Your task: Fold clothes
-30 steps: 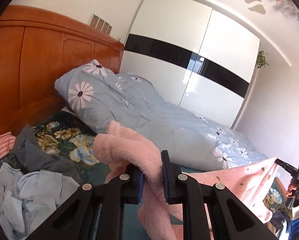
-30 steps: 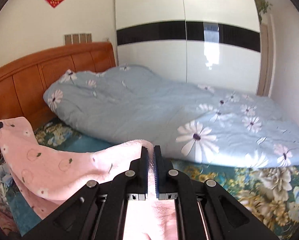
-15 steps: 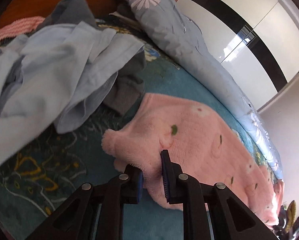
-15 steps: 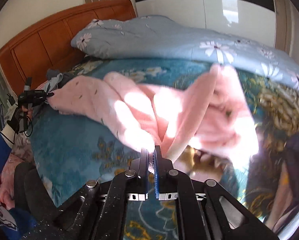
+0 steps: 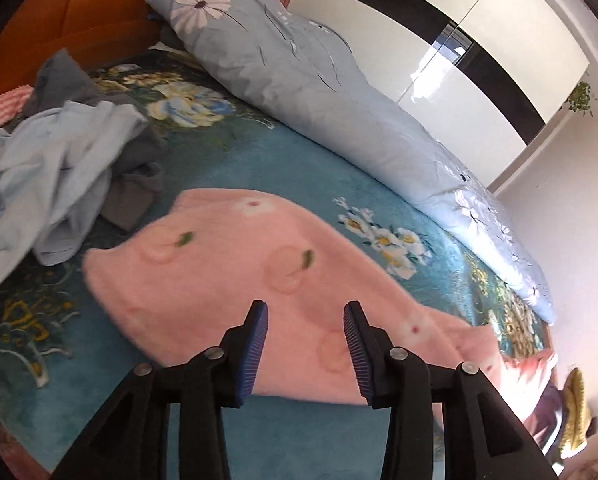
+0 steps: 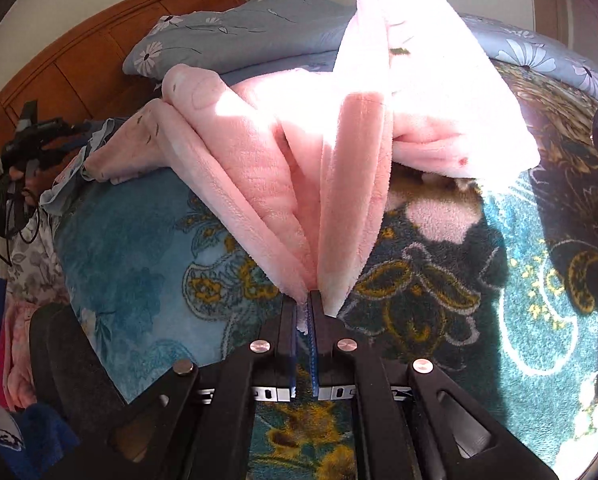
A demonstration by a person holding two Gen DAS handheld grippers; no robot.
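Observation:
A pink fleece garment point(image 5: 235, 264) with small leaf and circle prints lies spread on the teal floral bed cover point(image 5: 235, 168). My left gripper point(image 5: 305, 312) is open and empty, just above the garment's near edge. My right gripper point(image 6: 303, 304) is shut on an edge of the same pink garment point(image 6: 339, 152), which bunches in thick folds from the jaws toward the far side. The left gripper point(image 6: 31, 136) shows small at the far left of the right wrist view.
A pile of light blue and grey clothes point(image 5: 55, 168) lies left of the pink garment. A rolled blue daisy-print duvet point(image 5: 323, 92) runs along the far side. A wooden headboard point(image 5: 79, 20) stands behind. A white and black wardrobe point(image 5: 459, 40) is beyond the bed.
Both grippers brought the pink garment down from the air onto the bed. My left gripper opened and let go of its end. My right gripper stays shut on its edge.

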